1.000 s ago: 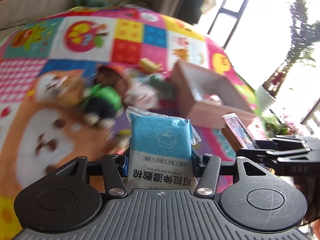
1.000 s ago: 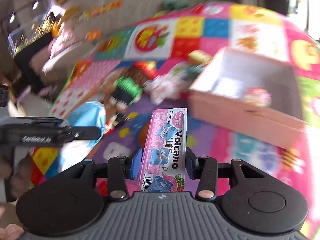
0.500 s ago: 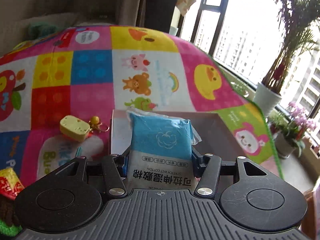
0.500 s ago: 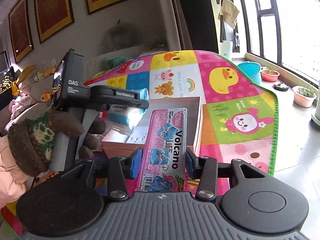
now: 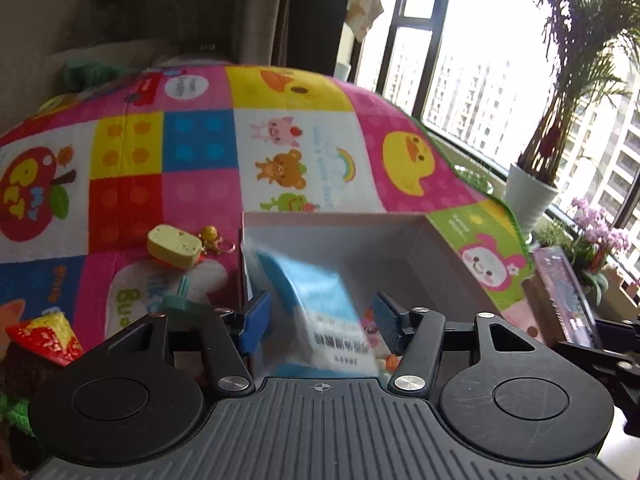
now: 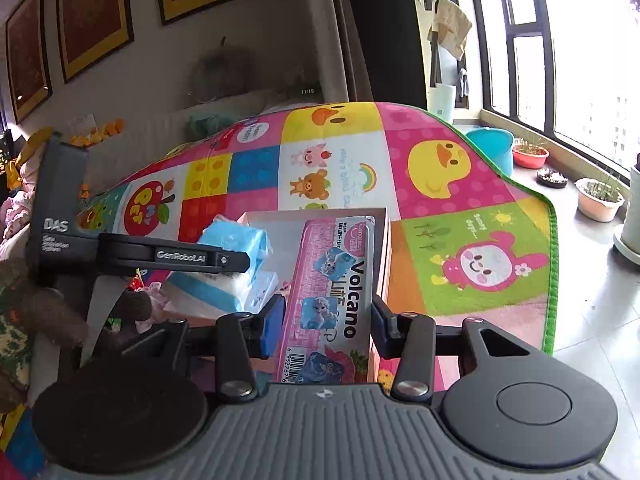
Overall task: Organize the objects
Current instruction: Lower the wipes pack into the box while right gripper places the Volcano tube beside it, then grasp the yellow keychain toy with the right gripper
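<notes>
Bright window (image 5: 472, 92) daylight, blown-out glare, fisheye edges, motion-blurred blue packet (image 5: 320, 300).

- A bright patchwork play mat (image 5: 304, 152) covers the floor; tiled floor (image 6: 592, 320) shows past its green edge.
- An open pink box (image 5: 400, 236) sits on the mat.
- A yellow cheese-shaped toy (image 5: 174, 246) with a gold keyring (image 5: 210, 236) lies just left of the box.

Home living room: play mat (image 5: 300, 152), framed pictures (image 6: 92, 20), potted plants (image 5: 532, 200)

Glossy plastic wipes pack (image 5: 316, 300), matt cardboard box (image 5: 440, 256)
</notes>
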`<state>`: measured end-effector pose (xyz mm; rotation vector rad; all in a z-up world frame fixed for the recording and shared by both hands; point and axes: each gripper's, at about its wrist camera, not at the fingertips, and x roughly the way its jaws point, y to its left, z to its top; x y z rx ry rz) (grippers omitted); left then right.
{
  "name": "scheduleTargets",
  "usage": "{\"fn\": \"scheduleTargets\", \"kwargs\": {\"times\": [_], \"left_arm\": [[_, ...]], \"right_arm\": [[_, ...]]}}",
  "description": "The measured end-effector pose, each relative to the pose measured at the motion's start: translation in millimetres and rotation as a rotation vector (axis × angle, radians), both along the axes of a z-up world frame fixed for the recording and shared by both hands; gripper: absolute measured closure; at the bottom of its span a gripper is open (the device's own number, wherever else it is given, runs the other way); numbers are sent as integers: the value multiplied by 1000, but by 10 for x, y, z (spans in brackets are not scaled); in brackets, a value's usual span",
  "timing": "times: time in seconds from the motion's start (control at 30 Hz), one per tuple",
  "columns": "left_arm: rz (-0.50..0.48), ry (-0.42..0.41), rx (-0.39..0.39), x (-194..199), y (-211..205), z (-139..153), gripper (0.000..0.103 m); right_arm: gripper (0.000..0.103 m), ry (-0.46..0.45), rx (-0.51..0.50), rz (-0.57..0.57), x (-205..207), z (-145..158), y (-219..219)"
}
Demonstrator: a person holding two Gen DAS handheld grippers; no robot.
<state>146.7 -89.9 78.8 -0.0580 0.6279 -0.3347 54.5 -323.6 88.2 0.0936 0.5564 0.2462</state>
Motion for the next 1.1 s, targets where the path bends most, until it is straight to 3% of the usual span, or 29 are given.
{"fn": "scheduleTargets", "kwargs": {"times": [0.23,0.47,0.6,0.77,0.9,1.0,1.1], "left_arm": [[2,-65,-71,-264,249,199,42],[15,-79,-11,-825,768,64,42],[-29,-8,77,-1088,1046,-146,42],[-27,53,200,-1359,1228,-327,42],[-39,89,190,-1458,1276,-392,42],[18,101,203,-1441,1288,-427,42],[68,107,158,-1384,1353,-434,42]], "right_arm": [[59,51,-24,-3,671,-68,173],[59,148,-76,-30,1101,-415,327],[59,164,-79,2,979,-440,335],[56,133,-41,-14,713,-254,218],[46,94,-19,-7,471,-80,166],[44,85,-28,18,320,-14,233],[40,64,-57,59,176,23,366]]}}
